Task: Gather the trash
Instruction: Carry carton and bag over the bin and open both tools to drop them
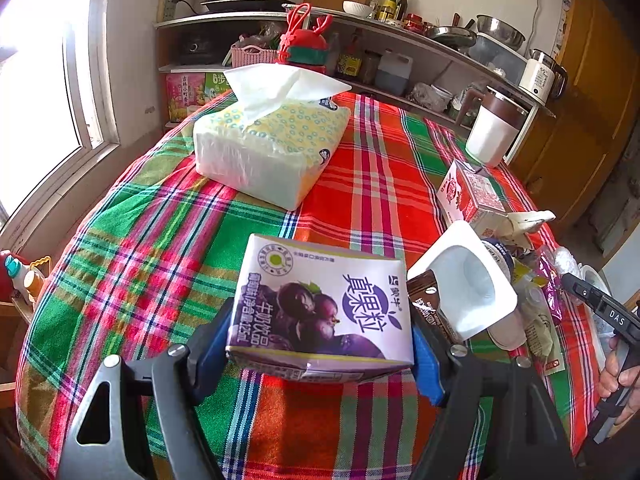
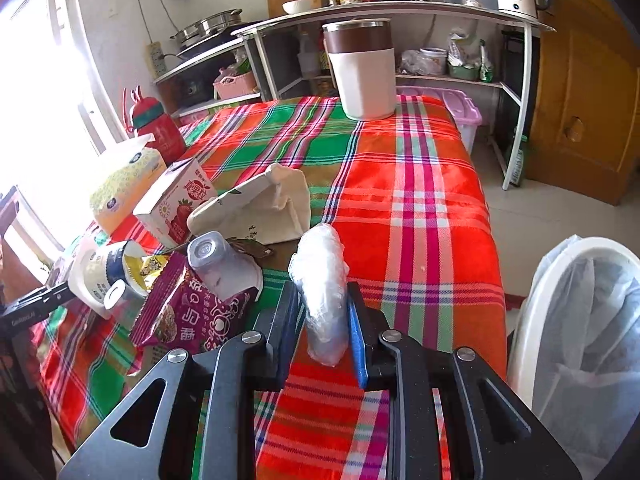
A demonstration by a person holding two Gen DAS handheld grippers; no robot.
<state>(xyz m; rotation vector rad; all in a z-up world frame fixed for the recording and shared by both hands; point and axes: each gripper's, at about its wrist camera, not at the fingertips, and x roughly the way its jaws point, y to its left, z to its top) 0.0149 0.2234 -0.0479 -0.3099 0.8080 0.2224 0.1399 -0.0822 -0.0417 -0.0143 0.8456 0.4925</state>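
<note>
My left gripper [image 1: 320, 344] is shut on a purple grape milk carton [image 1: 320, 304] held just above the plaid tablecloth [image 1: 160, 248]. My right gripper [image 2: 324, 320] is shut on a crumpled clear plastic wrap bundle [image 2: 322, 280]. A trash pile lies between them: a white yogurt cup [image 1: 468, 280], a strawberry milk carton [image 2: 176, 204], a purple snack wrapper [image 2: 188, 312], a cream paper bag [image 2: 264, 208] and small white bottles [image 2: 220, 264]. A white bin with a plastic liner [image 2: 580, 320] stands at the table's right edge.
A tissue pack [image 1: 272, 148] sits at the far left of the table, with a red bottle [image 2: 156, 128] behind it. A white and brown mug [image 2: 364, 68] stands at the far end. Kitchen shelves [image 2: 400, 12] line the wall beyond.
</note>
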